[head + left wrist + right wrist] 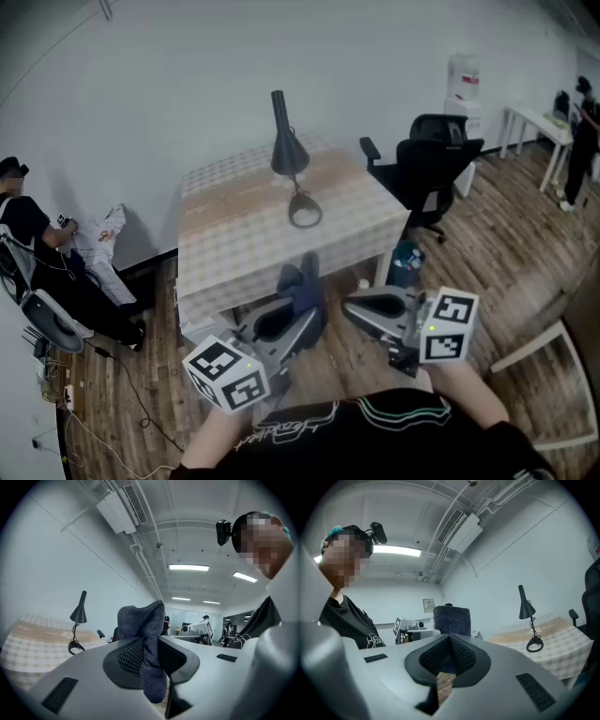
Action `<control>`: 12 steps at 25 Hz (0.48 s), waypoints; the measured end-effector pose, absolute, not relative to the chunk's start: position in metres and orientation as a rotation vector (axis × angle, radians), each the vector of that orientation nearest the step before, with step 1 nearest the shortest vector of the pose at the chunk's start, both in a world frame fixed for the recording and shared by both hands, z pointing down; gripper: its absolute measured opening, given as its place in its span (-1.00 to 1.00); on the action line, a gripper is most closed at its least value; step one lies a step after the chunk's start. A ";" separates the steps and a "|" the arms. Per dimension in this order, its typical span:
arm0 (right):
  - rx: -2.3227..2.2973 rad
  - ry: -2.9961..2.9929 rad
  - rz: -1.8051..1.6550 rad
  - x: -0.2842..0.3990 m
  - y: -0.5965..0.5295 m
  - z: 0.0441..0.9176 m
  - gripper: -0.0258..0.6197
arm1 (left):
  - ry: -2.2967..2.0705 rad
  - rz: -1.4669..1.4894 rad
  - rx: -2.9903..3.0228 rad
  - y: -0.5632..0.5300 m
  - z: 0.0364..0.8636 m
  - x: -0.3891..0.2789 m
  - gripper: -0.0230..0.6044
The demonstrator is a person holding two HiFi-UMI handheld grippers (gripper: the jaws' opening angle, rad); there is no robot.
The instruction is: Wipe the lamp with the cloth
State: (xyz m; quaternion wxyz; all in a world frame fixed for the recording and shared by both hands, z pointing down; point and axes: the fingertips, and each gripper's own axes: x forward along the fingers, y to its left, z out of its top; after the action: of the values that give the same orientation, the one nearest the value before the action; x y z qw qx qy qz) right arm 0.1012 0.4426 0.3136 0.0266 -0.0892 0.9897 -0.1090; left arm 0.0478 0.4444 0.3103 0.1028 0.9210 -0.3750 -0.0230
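Observation:
A black desk lamp (289, 150) with a cone shade and a ring base stands on the checked table (234, 234); it also shows far off as the lamp (78, 616) and the lamp (528, 616). My left gripper (305, 314) is shut on a dark blue-grey cloth (146, 644), which sticks up between its jaws, the cloth (302, 281) held below the table's near edge. My right gripper (361, 307) is shut with nothing between its jaws; the cloth (451, 620) shows beyond its tips. Both grippers hang in front of the table, apart from the lamp.
A black office chair (431, 164) stands right of the table, a small bin (405, 262) by the table leg. A person (37, 253) sits at far left by cables on the wood floor. A white table (534, 127) and another person stand at far right.

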 end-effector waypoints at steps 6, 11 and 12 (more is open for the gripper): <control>-0.270 3.056 -0.328 0.102 0.452 0.305 -0.89 | -1.103 -0.067 2.726 0.450 0.300 0.050 -0.70; -0.278 3.054 -0.351 0.104 0.450 0.308 -0.89 | -1.110 -0.061 2.721 0.452 0.300 0.050 -0.70; -0.276 3.047 -0.361 0.105 0.448 0.309 -0.89 | -1.113 -0.058 2.714 0.450 0.302 0.050 -0.70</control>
State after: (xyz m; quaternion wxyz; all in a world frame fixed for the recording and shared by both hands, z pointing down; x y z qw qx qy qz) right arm 0.1054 0.4479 0.3091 0.0305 -0.0895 0.9886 -0.1170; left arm 0.0502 0.4501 0.3025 0.1035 0.9201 -0.3771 -0.0196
